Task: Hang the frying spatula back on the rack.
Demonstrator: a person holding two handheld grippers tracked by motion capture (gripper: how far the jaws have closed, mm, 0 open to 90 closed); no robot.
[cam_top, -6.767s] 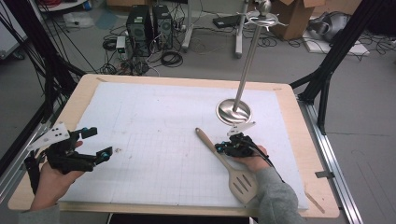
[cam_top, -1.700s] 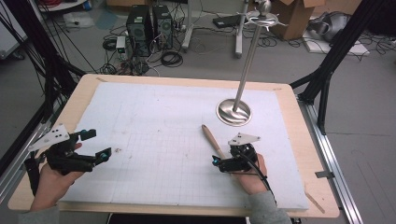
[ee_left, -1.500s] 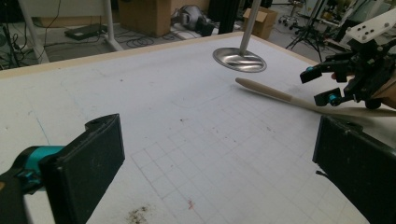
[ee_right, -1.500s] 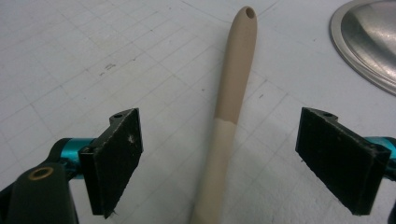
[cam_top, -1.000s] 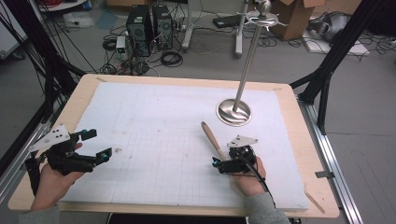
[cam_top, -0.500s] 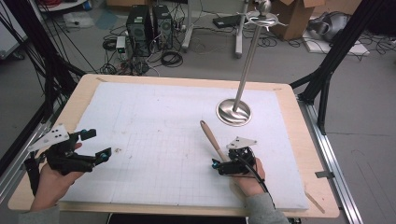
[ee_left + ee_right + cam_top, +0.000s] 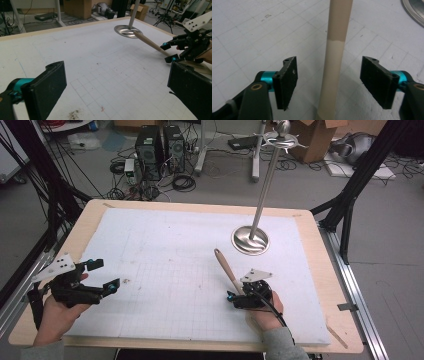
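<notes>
A wooden spatula (image 7: 226, 267) lies on the white grid mat (image 7: 165, 255), its handle pointing away toward the metal stand. My right gripper (image 7: 233, 299) straddles the handle (image 7: 337, 50) low over the mat. Its jaws have just been closing, and a gap remains between each pad and the wood on both sides in the right gripper view (image 7: 332, 75). The right hand covers the spatula head in the high view. My left gripper (image 7: 105, 274) rests at the mat's left edge, open and holding nothing (image 7: 115, 85). It looks across at the handle (image 7: 150, 42) and the right gripper (image 7: 170, 52).
A metal stand with a round base (image 7: 250, 241) and a tall pole (image 7: 265, 185) rises at the back right of the mat, just beyond the handle tip. The wooden table edge (image 7: 345, 345) frames the mat. Black frame posts and cables stand around the table.
Since the earliest frame my right gripper has slid back along the handle toward the near edge, covering the spatula head. The left gripper has kept still.
</notes>
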